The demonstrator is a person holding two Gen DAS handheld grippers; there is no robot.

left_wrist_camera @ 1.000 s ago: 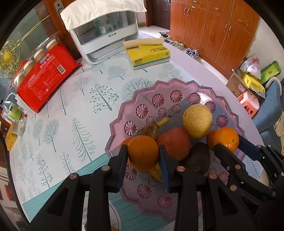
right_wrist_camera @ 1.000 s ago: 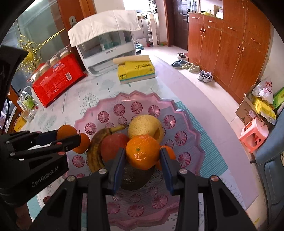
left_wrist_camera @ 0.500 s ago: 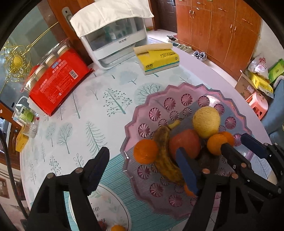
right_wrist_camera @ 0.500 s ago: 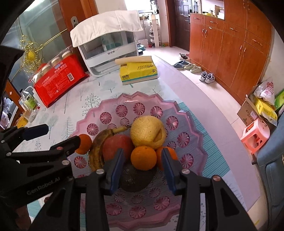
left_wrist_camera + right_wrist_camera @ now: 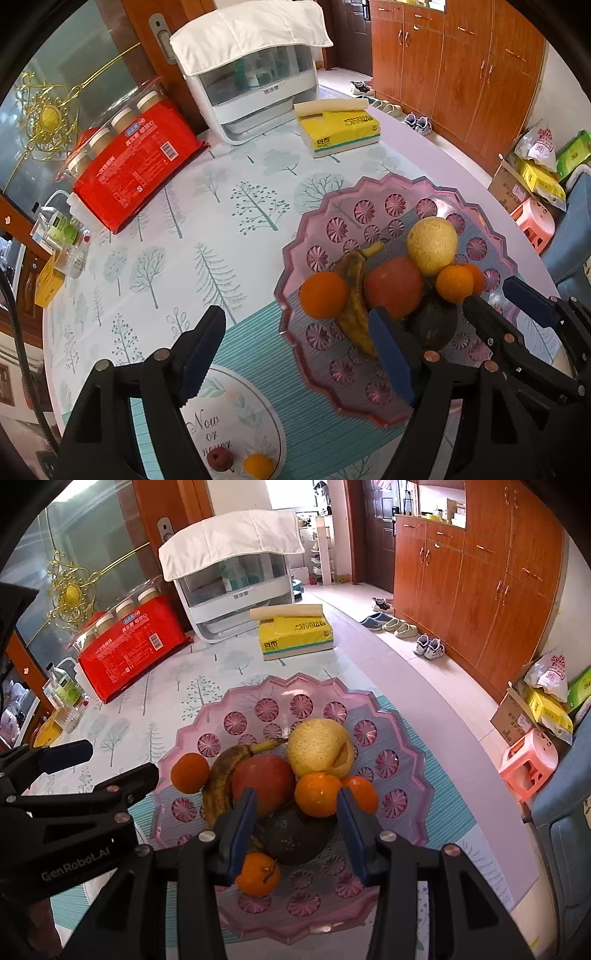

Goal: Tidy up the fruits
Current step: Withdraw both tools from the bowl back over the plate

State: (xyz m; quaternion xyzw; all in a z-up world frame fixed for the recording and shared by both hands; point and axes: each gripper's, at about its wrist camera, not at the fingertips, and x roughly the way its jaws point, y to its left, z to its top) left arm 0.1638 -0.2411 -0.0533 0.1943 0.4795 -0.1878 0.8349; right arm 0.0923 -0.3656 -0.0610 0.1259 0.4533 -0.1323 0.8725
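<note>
I am drawing both grippers off the pink tray [image 5: 402,834], the left gripper [image 5: 295,350] just sprung wide and empty, the right gripper [image 5: 295,830] slack around nothing, oranges [image 5: 317,794] resting among the piled fruit, and next I am judging a reach toward the small fruits [image 5: 240,461] on the mat.

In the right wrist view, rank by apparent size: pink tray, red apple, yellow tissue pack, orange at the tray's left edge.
1. pink tray
2. yellow tissue pack, though farther away
3. red apple
4. orange at the tray's left edge
</note>
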